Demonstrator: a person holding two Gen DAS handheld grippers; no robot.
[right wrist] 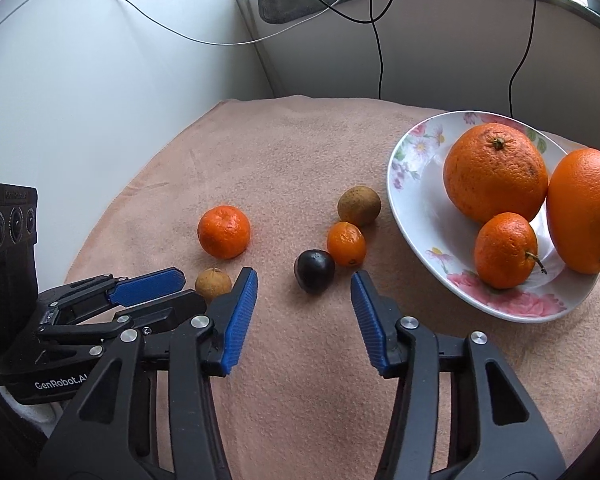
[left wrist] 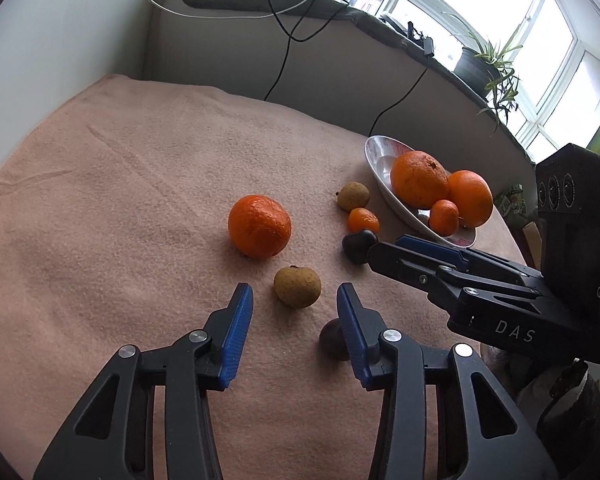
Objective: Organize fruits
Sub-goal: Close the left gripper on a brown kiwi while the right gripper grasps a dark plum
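A floral white plate point(right wrist: 420, 216) point(left wrist: 380, 160) at the right holds two big oranges point(right wrist: 496, 172) point(right wrist: 588, 212) and a small mandarin point(right wrist: 506, 250). On the pink cloth lie a mandarin point(left wrist: 259, 227) point(right wrist: 224, 232), a small mandarin point(right wrist: 346, 244) point(left wrist: 363, 220), two brown longans point(left wrist: 297, 286) point(right wrist: 359, 205), and a dark plum point(right wrist: 314, 271) point(left wrist: 358, 245). My left gripper point(left wrist: 296, 300) is open, with the near longan just ahead between its tips. My right gripper point(right wrist: 304, 280) is open just short of the dark plum. Another dark fruit point(left wrist: 332, 338) sits partly behind the left gripper's right finger.
The cloth-covered table point(left wrist: 120, 200) meets a white wall at the left and back. Cables point(right wrist: 380, 40) hang down the back wall. A windowsill with a potted plant point(left wrist: 492, 64) runs behind the plate. Each gripper shows in the other's view point(left wrist: 460, 276) point(right wrist: 112, 300).
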